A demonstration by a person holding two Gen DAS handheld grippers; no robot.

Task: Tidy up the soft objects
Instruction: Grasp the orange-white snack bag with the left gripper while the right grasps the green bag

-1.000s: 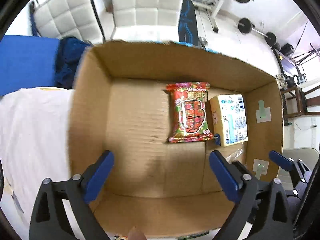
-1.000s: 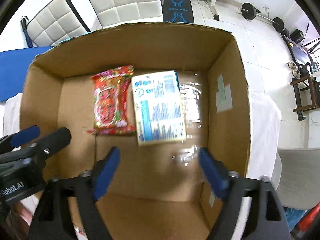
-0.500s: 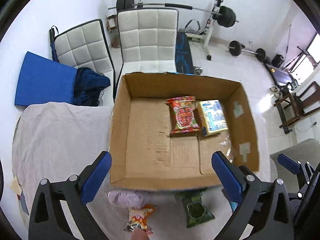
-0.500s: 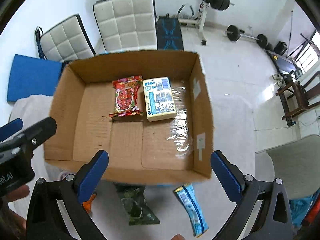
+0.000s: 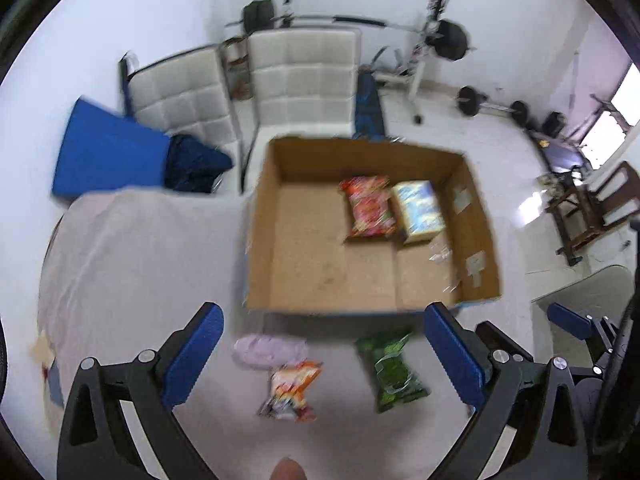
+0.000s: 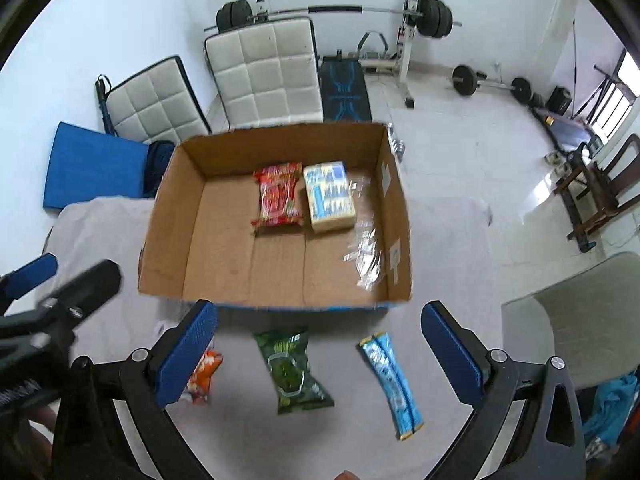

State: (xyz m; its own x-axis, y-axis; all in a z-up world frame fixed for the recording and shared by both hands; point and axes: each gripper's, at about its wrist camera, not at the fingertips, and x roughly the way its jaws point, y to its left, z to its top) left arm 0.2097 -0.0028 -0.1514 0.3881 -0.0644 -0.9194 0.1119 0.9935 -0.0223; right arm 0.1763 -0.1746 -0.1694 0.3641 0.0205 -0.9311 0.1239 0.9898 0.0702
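Observation:
An open cardboard box [image 5: 256,240] [image 6: 168,216] stands on the white-covered table. Inside lie a red snack packet [image 5: 368,206] [image 6: 278,200] and a pale tissue pack [image 5: 418,210] [image 6: 328,196]. In front of the box lie a lilac soft item [image 5: 270,350], an orange packet [image 5: 290,390] [image 6: 204,376], a green packet [image 5: 392,368] [image 6: 294,370] and a blue packet [image 6: 392,384]. My left gripper [image 5: 324,356] is open and empty above the lilac item and the orange and green packets. My right gripper [image 6: 320,352] is open and empty above the green and blue packets.
Two white padded chairs [image 6: 264,72] and a blue mat [image 6: 92,168] stand behind the table. Weight equipment [image 6: 340,12] lines the back wall. A grey chair [image 6: 580,320] is at the right. The left gripper shows at the left of the right wrist view [image 6: 44,300].
Both grippers have pulled back and up from inside the box. The packets on the table in front of the box have come into view. Both stay open.

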